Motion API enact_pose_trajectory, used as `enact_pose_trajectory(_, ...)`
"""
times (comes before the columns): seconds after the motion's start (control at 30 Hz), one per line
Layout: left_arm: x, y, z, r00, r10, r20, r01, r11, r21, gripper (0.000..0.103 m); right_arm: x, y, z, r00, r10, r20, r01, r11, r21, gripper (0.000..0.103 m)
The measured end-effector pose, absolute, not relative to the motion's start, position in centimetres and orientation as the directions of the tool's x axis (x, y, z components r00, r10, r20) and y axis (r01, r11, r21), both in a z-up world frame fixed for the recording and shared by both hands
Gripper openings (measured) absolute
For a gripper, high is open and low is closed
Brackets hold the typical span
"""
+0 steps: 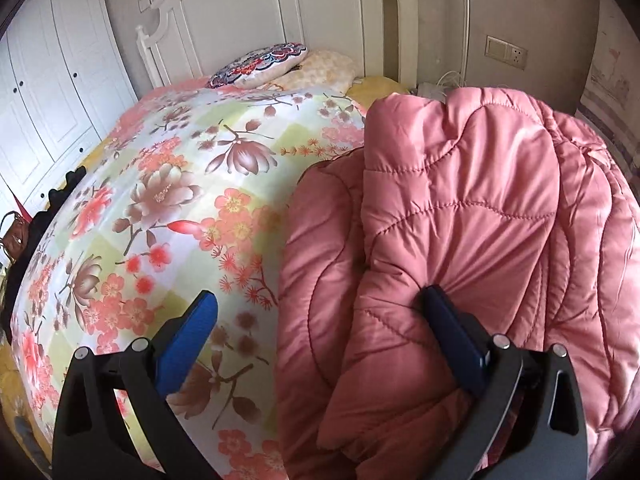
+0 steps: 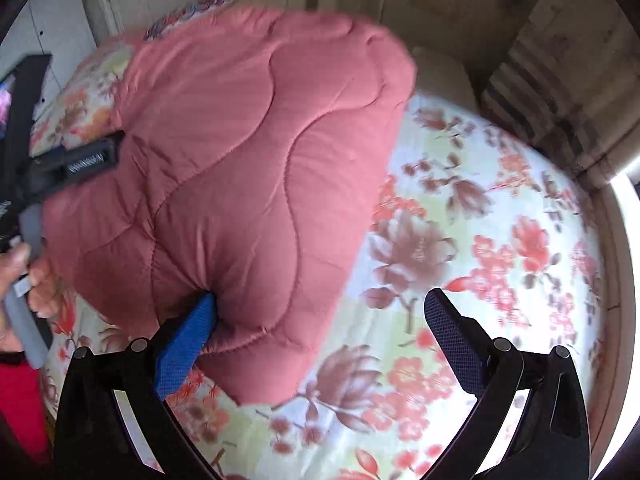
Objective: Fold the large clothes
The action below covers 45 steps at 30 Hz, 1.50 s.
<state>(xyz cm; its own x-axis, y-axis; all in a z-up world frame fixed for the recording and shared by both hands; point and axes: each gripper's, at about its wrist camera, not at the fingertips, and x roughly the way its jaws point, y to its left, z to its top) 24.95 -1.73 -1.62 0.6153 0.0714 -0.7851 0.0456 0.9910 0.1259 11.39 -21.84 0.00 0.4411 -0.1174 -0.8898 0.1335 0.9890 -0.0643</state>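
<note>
pink quilted coat [image 1: 460, 220] | folded, bunched | on floral bed

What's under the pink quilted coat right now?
The pink quilted coat lies on the floral bedspread, which shows all around it. Its own folded layers sit beneath the top panel at the left edge. Whatever else is under it is covered and cannot be seen.
</note>
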Motion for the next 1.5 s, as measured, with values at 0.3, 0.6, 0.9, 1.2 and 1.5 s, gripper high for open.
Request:
enact_pose_trajectory(0.3, 24.6, -1.9, -1.3, 0.622, 0.080, -0.779, 0.039, 0.990, 0.132, 0.101, 11.8, -22.3, -2.5, 0.406, -0.087, -0.910, 0.145, 0.989, -0.030, 0.099)
enact_pose_trajectory(0.6, 20.0, -2.1, 2.6, 0.711, 0.066, -0.700, 0.044, 0.989, 0.139, 0.101, 5.7, -22.7, 1.5, 0.564, 0.018, -0.826, 0.146, 0.982, 0.121, 0.099)
enact_pose_trajectory(0.9, 12.3, -1.5, 4.3, 0.741, -0.003, -0.671, 0.078, 0.994, 0.082, 0.101, 1.6, -20.1, 1.4, 0.595, 0.010, -0.803, 0.129, 0.986, 0.108, 0.099)
enact_pose_trajectory(1.2, 7.2, -0.5, 3.6, 0.741, -0.020, -0.672, 0.096, 0.992, 0.076, 0.101, -0.2, -18.3, 1.3, 0.609, 0.001, -0.793, 0.117, 0.989, 0.091, 0.099)
enact_pose_trajectory(1.5, 3.3, 0.6, 3.2, 0.747, -0.037, -0.664, 0.115, 0.991, 0.073, 0.101, -1.7, -16.0, 1.2, 0.643, 0.017, -0.765, 0.081, 0.993, 0.089, 0.099)
